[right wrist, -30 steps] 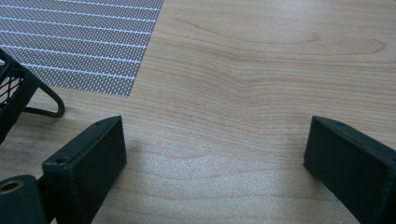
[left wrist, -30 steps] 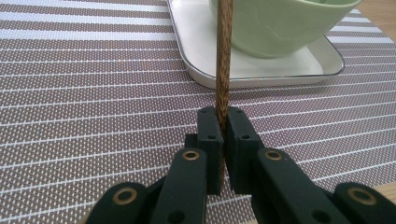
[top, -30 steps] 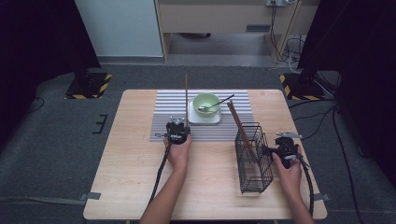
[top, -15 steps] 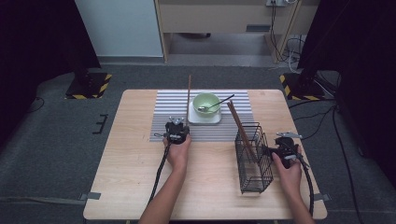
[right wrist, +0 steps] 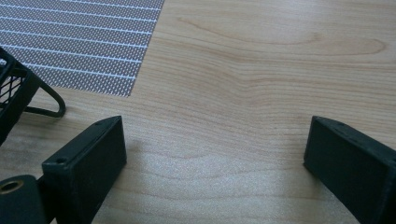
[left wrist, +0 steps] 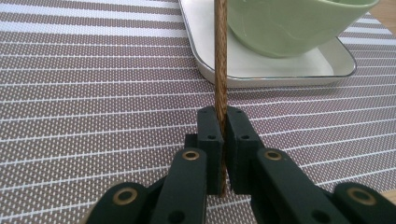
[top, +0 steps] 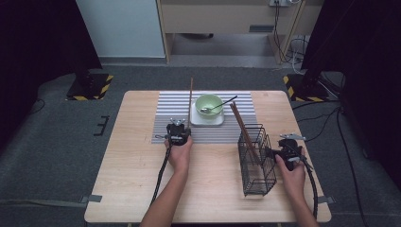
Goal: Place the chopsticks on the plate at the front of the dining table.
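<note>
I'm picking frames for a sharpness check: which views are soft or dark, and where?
High view: table evenly lit, surroundings fall into deep shadow. Left gripper view: chopstick and placemat crisp, the nearest part of the left gripper slightly soft. Right gripper view: wood grain sharp, right gripper casting a soft shadow beside the basket.

A pale wooden desk carries a grey striped mat at its far middle — on the mat sits a white tray. A black wire basket stands on bare wood at the right — just off the mat's corner.
</note>
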Tool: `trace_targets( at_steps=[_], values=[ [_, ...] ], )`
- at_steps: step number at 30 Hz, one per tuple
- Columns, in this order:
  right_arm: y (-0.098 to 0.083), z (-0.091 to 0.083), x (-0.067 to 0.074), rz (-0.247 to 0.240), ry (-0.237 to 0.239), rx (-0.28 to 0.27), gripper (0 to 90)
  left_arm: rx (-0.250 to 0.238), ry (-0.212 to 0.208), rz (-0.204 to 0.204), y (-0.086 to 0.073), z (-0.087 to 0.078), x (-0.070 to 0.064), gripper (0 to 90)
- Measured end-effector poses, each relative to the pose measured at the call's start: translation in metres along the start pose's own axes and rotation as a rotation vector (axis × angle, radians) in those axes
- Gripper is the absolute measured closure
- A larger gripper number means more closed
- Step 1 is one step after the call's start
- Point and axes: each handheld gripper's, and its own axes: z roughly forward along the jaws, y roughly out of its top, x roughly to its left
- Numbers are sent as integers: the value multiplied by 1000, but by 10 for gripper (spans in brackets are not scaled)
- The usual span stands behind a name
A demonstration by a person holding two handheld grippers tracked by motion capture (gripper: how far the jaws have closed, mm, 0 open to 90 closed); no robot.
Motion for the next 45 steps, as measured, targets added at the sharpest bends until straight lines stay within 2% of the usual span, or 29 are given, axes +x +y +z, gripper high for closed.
trace_targets(
  at_steps=[29,45],
  values=[
    [0,0,0,-1,0,1,57,30,-1,-5,0,4,-1,852],
    [0,0,0,-1,2,2,52,24,6,6,0,2,-1,855]
  ],
)
